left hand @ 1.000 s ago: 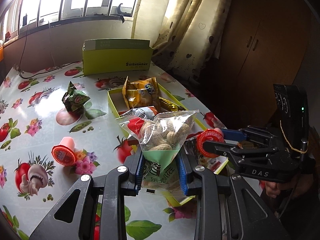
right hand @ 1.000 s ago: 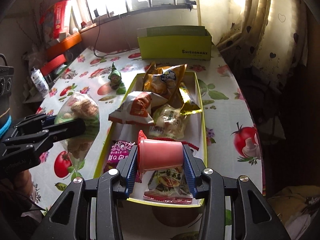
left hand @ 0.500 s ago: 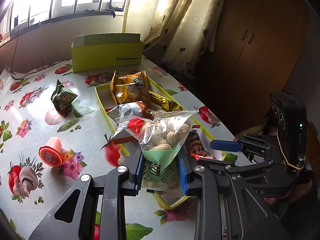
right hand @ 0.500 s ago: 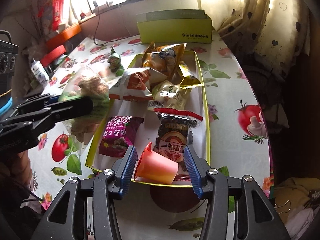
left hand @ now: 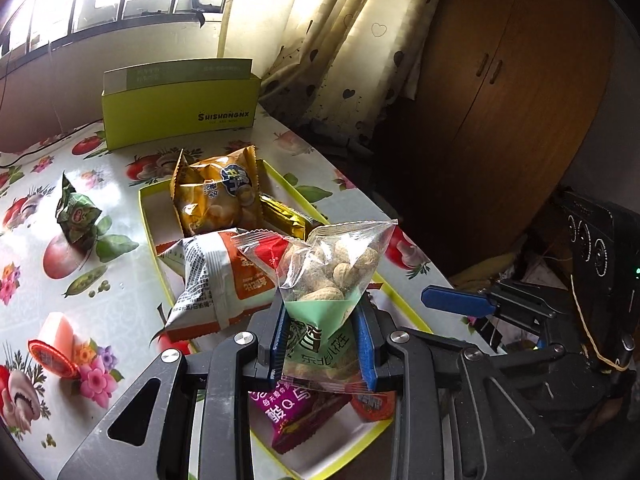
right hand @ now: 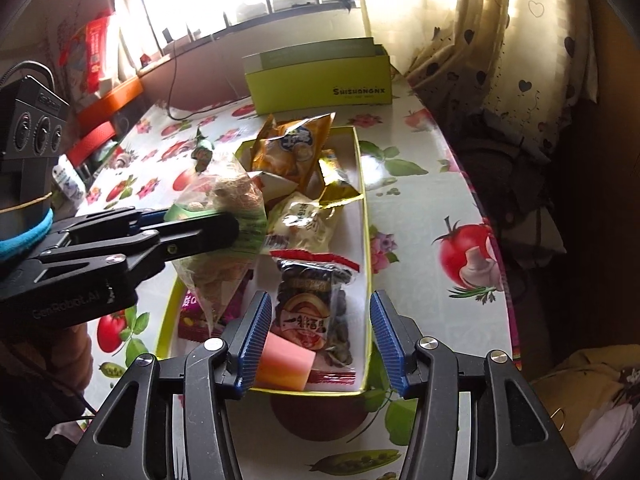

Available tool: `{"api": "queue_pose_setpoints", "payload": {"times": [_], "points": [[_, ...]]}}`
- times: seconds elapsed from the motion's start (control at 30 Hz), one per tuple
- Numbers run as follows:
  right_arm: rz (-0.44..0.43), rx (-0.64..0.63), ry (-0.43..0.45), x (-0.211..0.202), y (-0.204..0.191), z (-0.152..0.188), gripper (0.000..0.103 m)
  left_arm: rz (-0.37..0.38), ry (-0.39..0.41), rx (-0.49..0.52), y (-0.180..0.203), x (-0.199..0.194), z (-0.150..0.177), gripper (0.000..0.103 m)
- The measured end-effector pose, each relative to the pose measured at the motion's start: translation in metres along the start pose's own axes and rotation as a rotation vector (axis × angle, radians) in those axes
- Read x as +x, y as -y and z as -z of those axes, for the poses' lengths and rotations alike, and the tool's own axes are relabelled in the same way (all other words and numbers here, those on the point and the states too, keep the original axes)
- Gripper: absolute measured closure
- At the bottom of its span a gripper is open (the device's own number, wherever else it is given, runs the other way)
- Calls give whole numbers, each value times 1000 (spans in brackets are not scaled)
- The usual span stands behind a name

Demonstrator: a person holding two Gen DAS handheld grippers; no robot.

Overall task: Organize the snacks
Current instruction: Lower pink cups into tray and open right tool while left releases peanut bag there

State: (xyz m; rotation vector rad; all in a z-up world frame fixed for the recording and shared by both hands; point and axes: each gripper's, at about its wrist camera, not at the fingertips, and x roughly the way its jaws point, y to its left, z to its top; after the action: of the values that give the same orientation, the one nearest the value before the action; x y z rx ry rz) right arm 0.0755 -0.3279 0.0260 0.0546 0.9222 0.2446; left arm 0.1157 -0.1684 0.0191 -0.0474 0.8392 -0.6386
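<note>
My left gripper (left hand: 320, 320) is shut on a clear bag of peanuts (left hand: 336, 264) and holds it above the near half of the yellow-green snack tray (left hand: 146, 208). From the right wrist the same peanut bag (right hand: 224, 200) hangs over the tray's left side. My right gripper (right hand: 318, 312) stands open at the near end of the tray (right hand: 362, 184). A pink jelly cup (right hand: 284, 364) lies on its side in the tray by the left finger, free of the pads. A dark seed packet (right hand: 312, 300) lies between the open fingers, below them.
The tray holds an orange chips bag (left hand: 216, 196), a white-orange packet (left hand: 224, 276), a gold wrapper (right hand: 338, 184) and a purple packet (left hand: 304, 412). On the tablecloth lie another pink jelly cup (left hand: 54, 344) and a green packet (left hand: 76, 216). An upright yellow-green box (left hand: 180, 112) stands behind.
My right gripper opened and let the pink cup drop into the tray's near end. My left gripper carried the peanut bag sideways to above the tray.
</note>
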Motion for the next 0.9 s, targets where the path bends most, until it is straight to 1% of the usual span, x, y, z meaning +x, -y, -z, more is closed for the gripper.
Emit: {"api": "queue_pose_setpoints", "payload": {"times": [0.23, 0.33, 0.4, 0.47, 0.5, 0.6, 0.7, 0.8, 0.9], "points": [[7, 31, 12, 2, 12, -6, 53, 42, -11, -22, -3, 17, -5, 70], [3, 45, 35, -1, 13, -8, 53, 70, 4, -31, -5, 15, -6, 62], [-8, 46, 57, -5, 13, -11, 53, 86, 30, -36, -7, 9, -7, 52], [-14, 44, 77, -8, 11, -13, 53, 96, 53, -34, -7, 3, -8, 49], [-19, 41, 84, -10, 10, -15, 53, 92, 61, -34, -8, 0, -8, 49], [-22, 25, 98, -12, 2, -18, 64, 74, 82, -50, -13, -11, -8, 49], [-33, -8, 110, -14, -11, -20, 72, 38, 107, -74, -22, -23, -4, 49], [-35, -38, 135, -16, -24, -22, 74, -13, 117, -90, -32, -33, 0, 49], [-24, -79, 163, -19, -38, -21, 76, -35, 110, -111, -43, -40, 5, 49]]}}
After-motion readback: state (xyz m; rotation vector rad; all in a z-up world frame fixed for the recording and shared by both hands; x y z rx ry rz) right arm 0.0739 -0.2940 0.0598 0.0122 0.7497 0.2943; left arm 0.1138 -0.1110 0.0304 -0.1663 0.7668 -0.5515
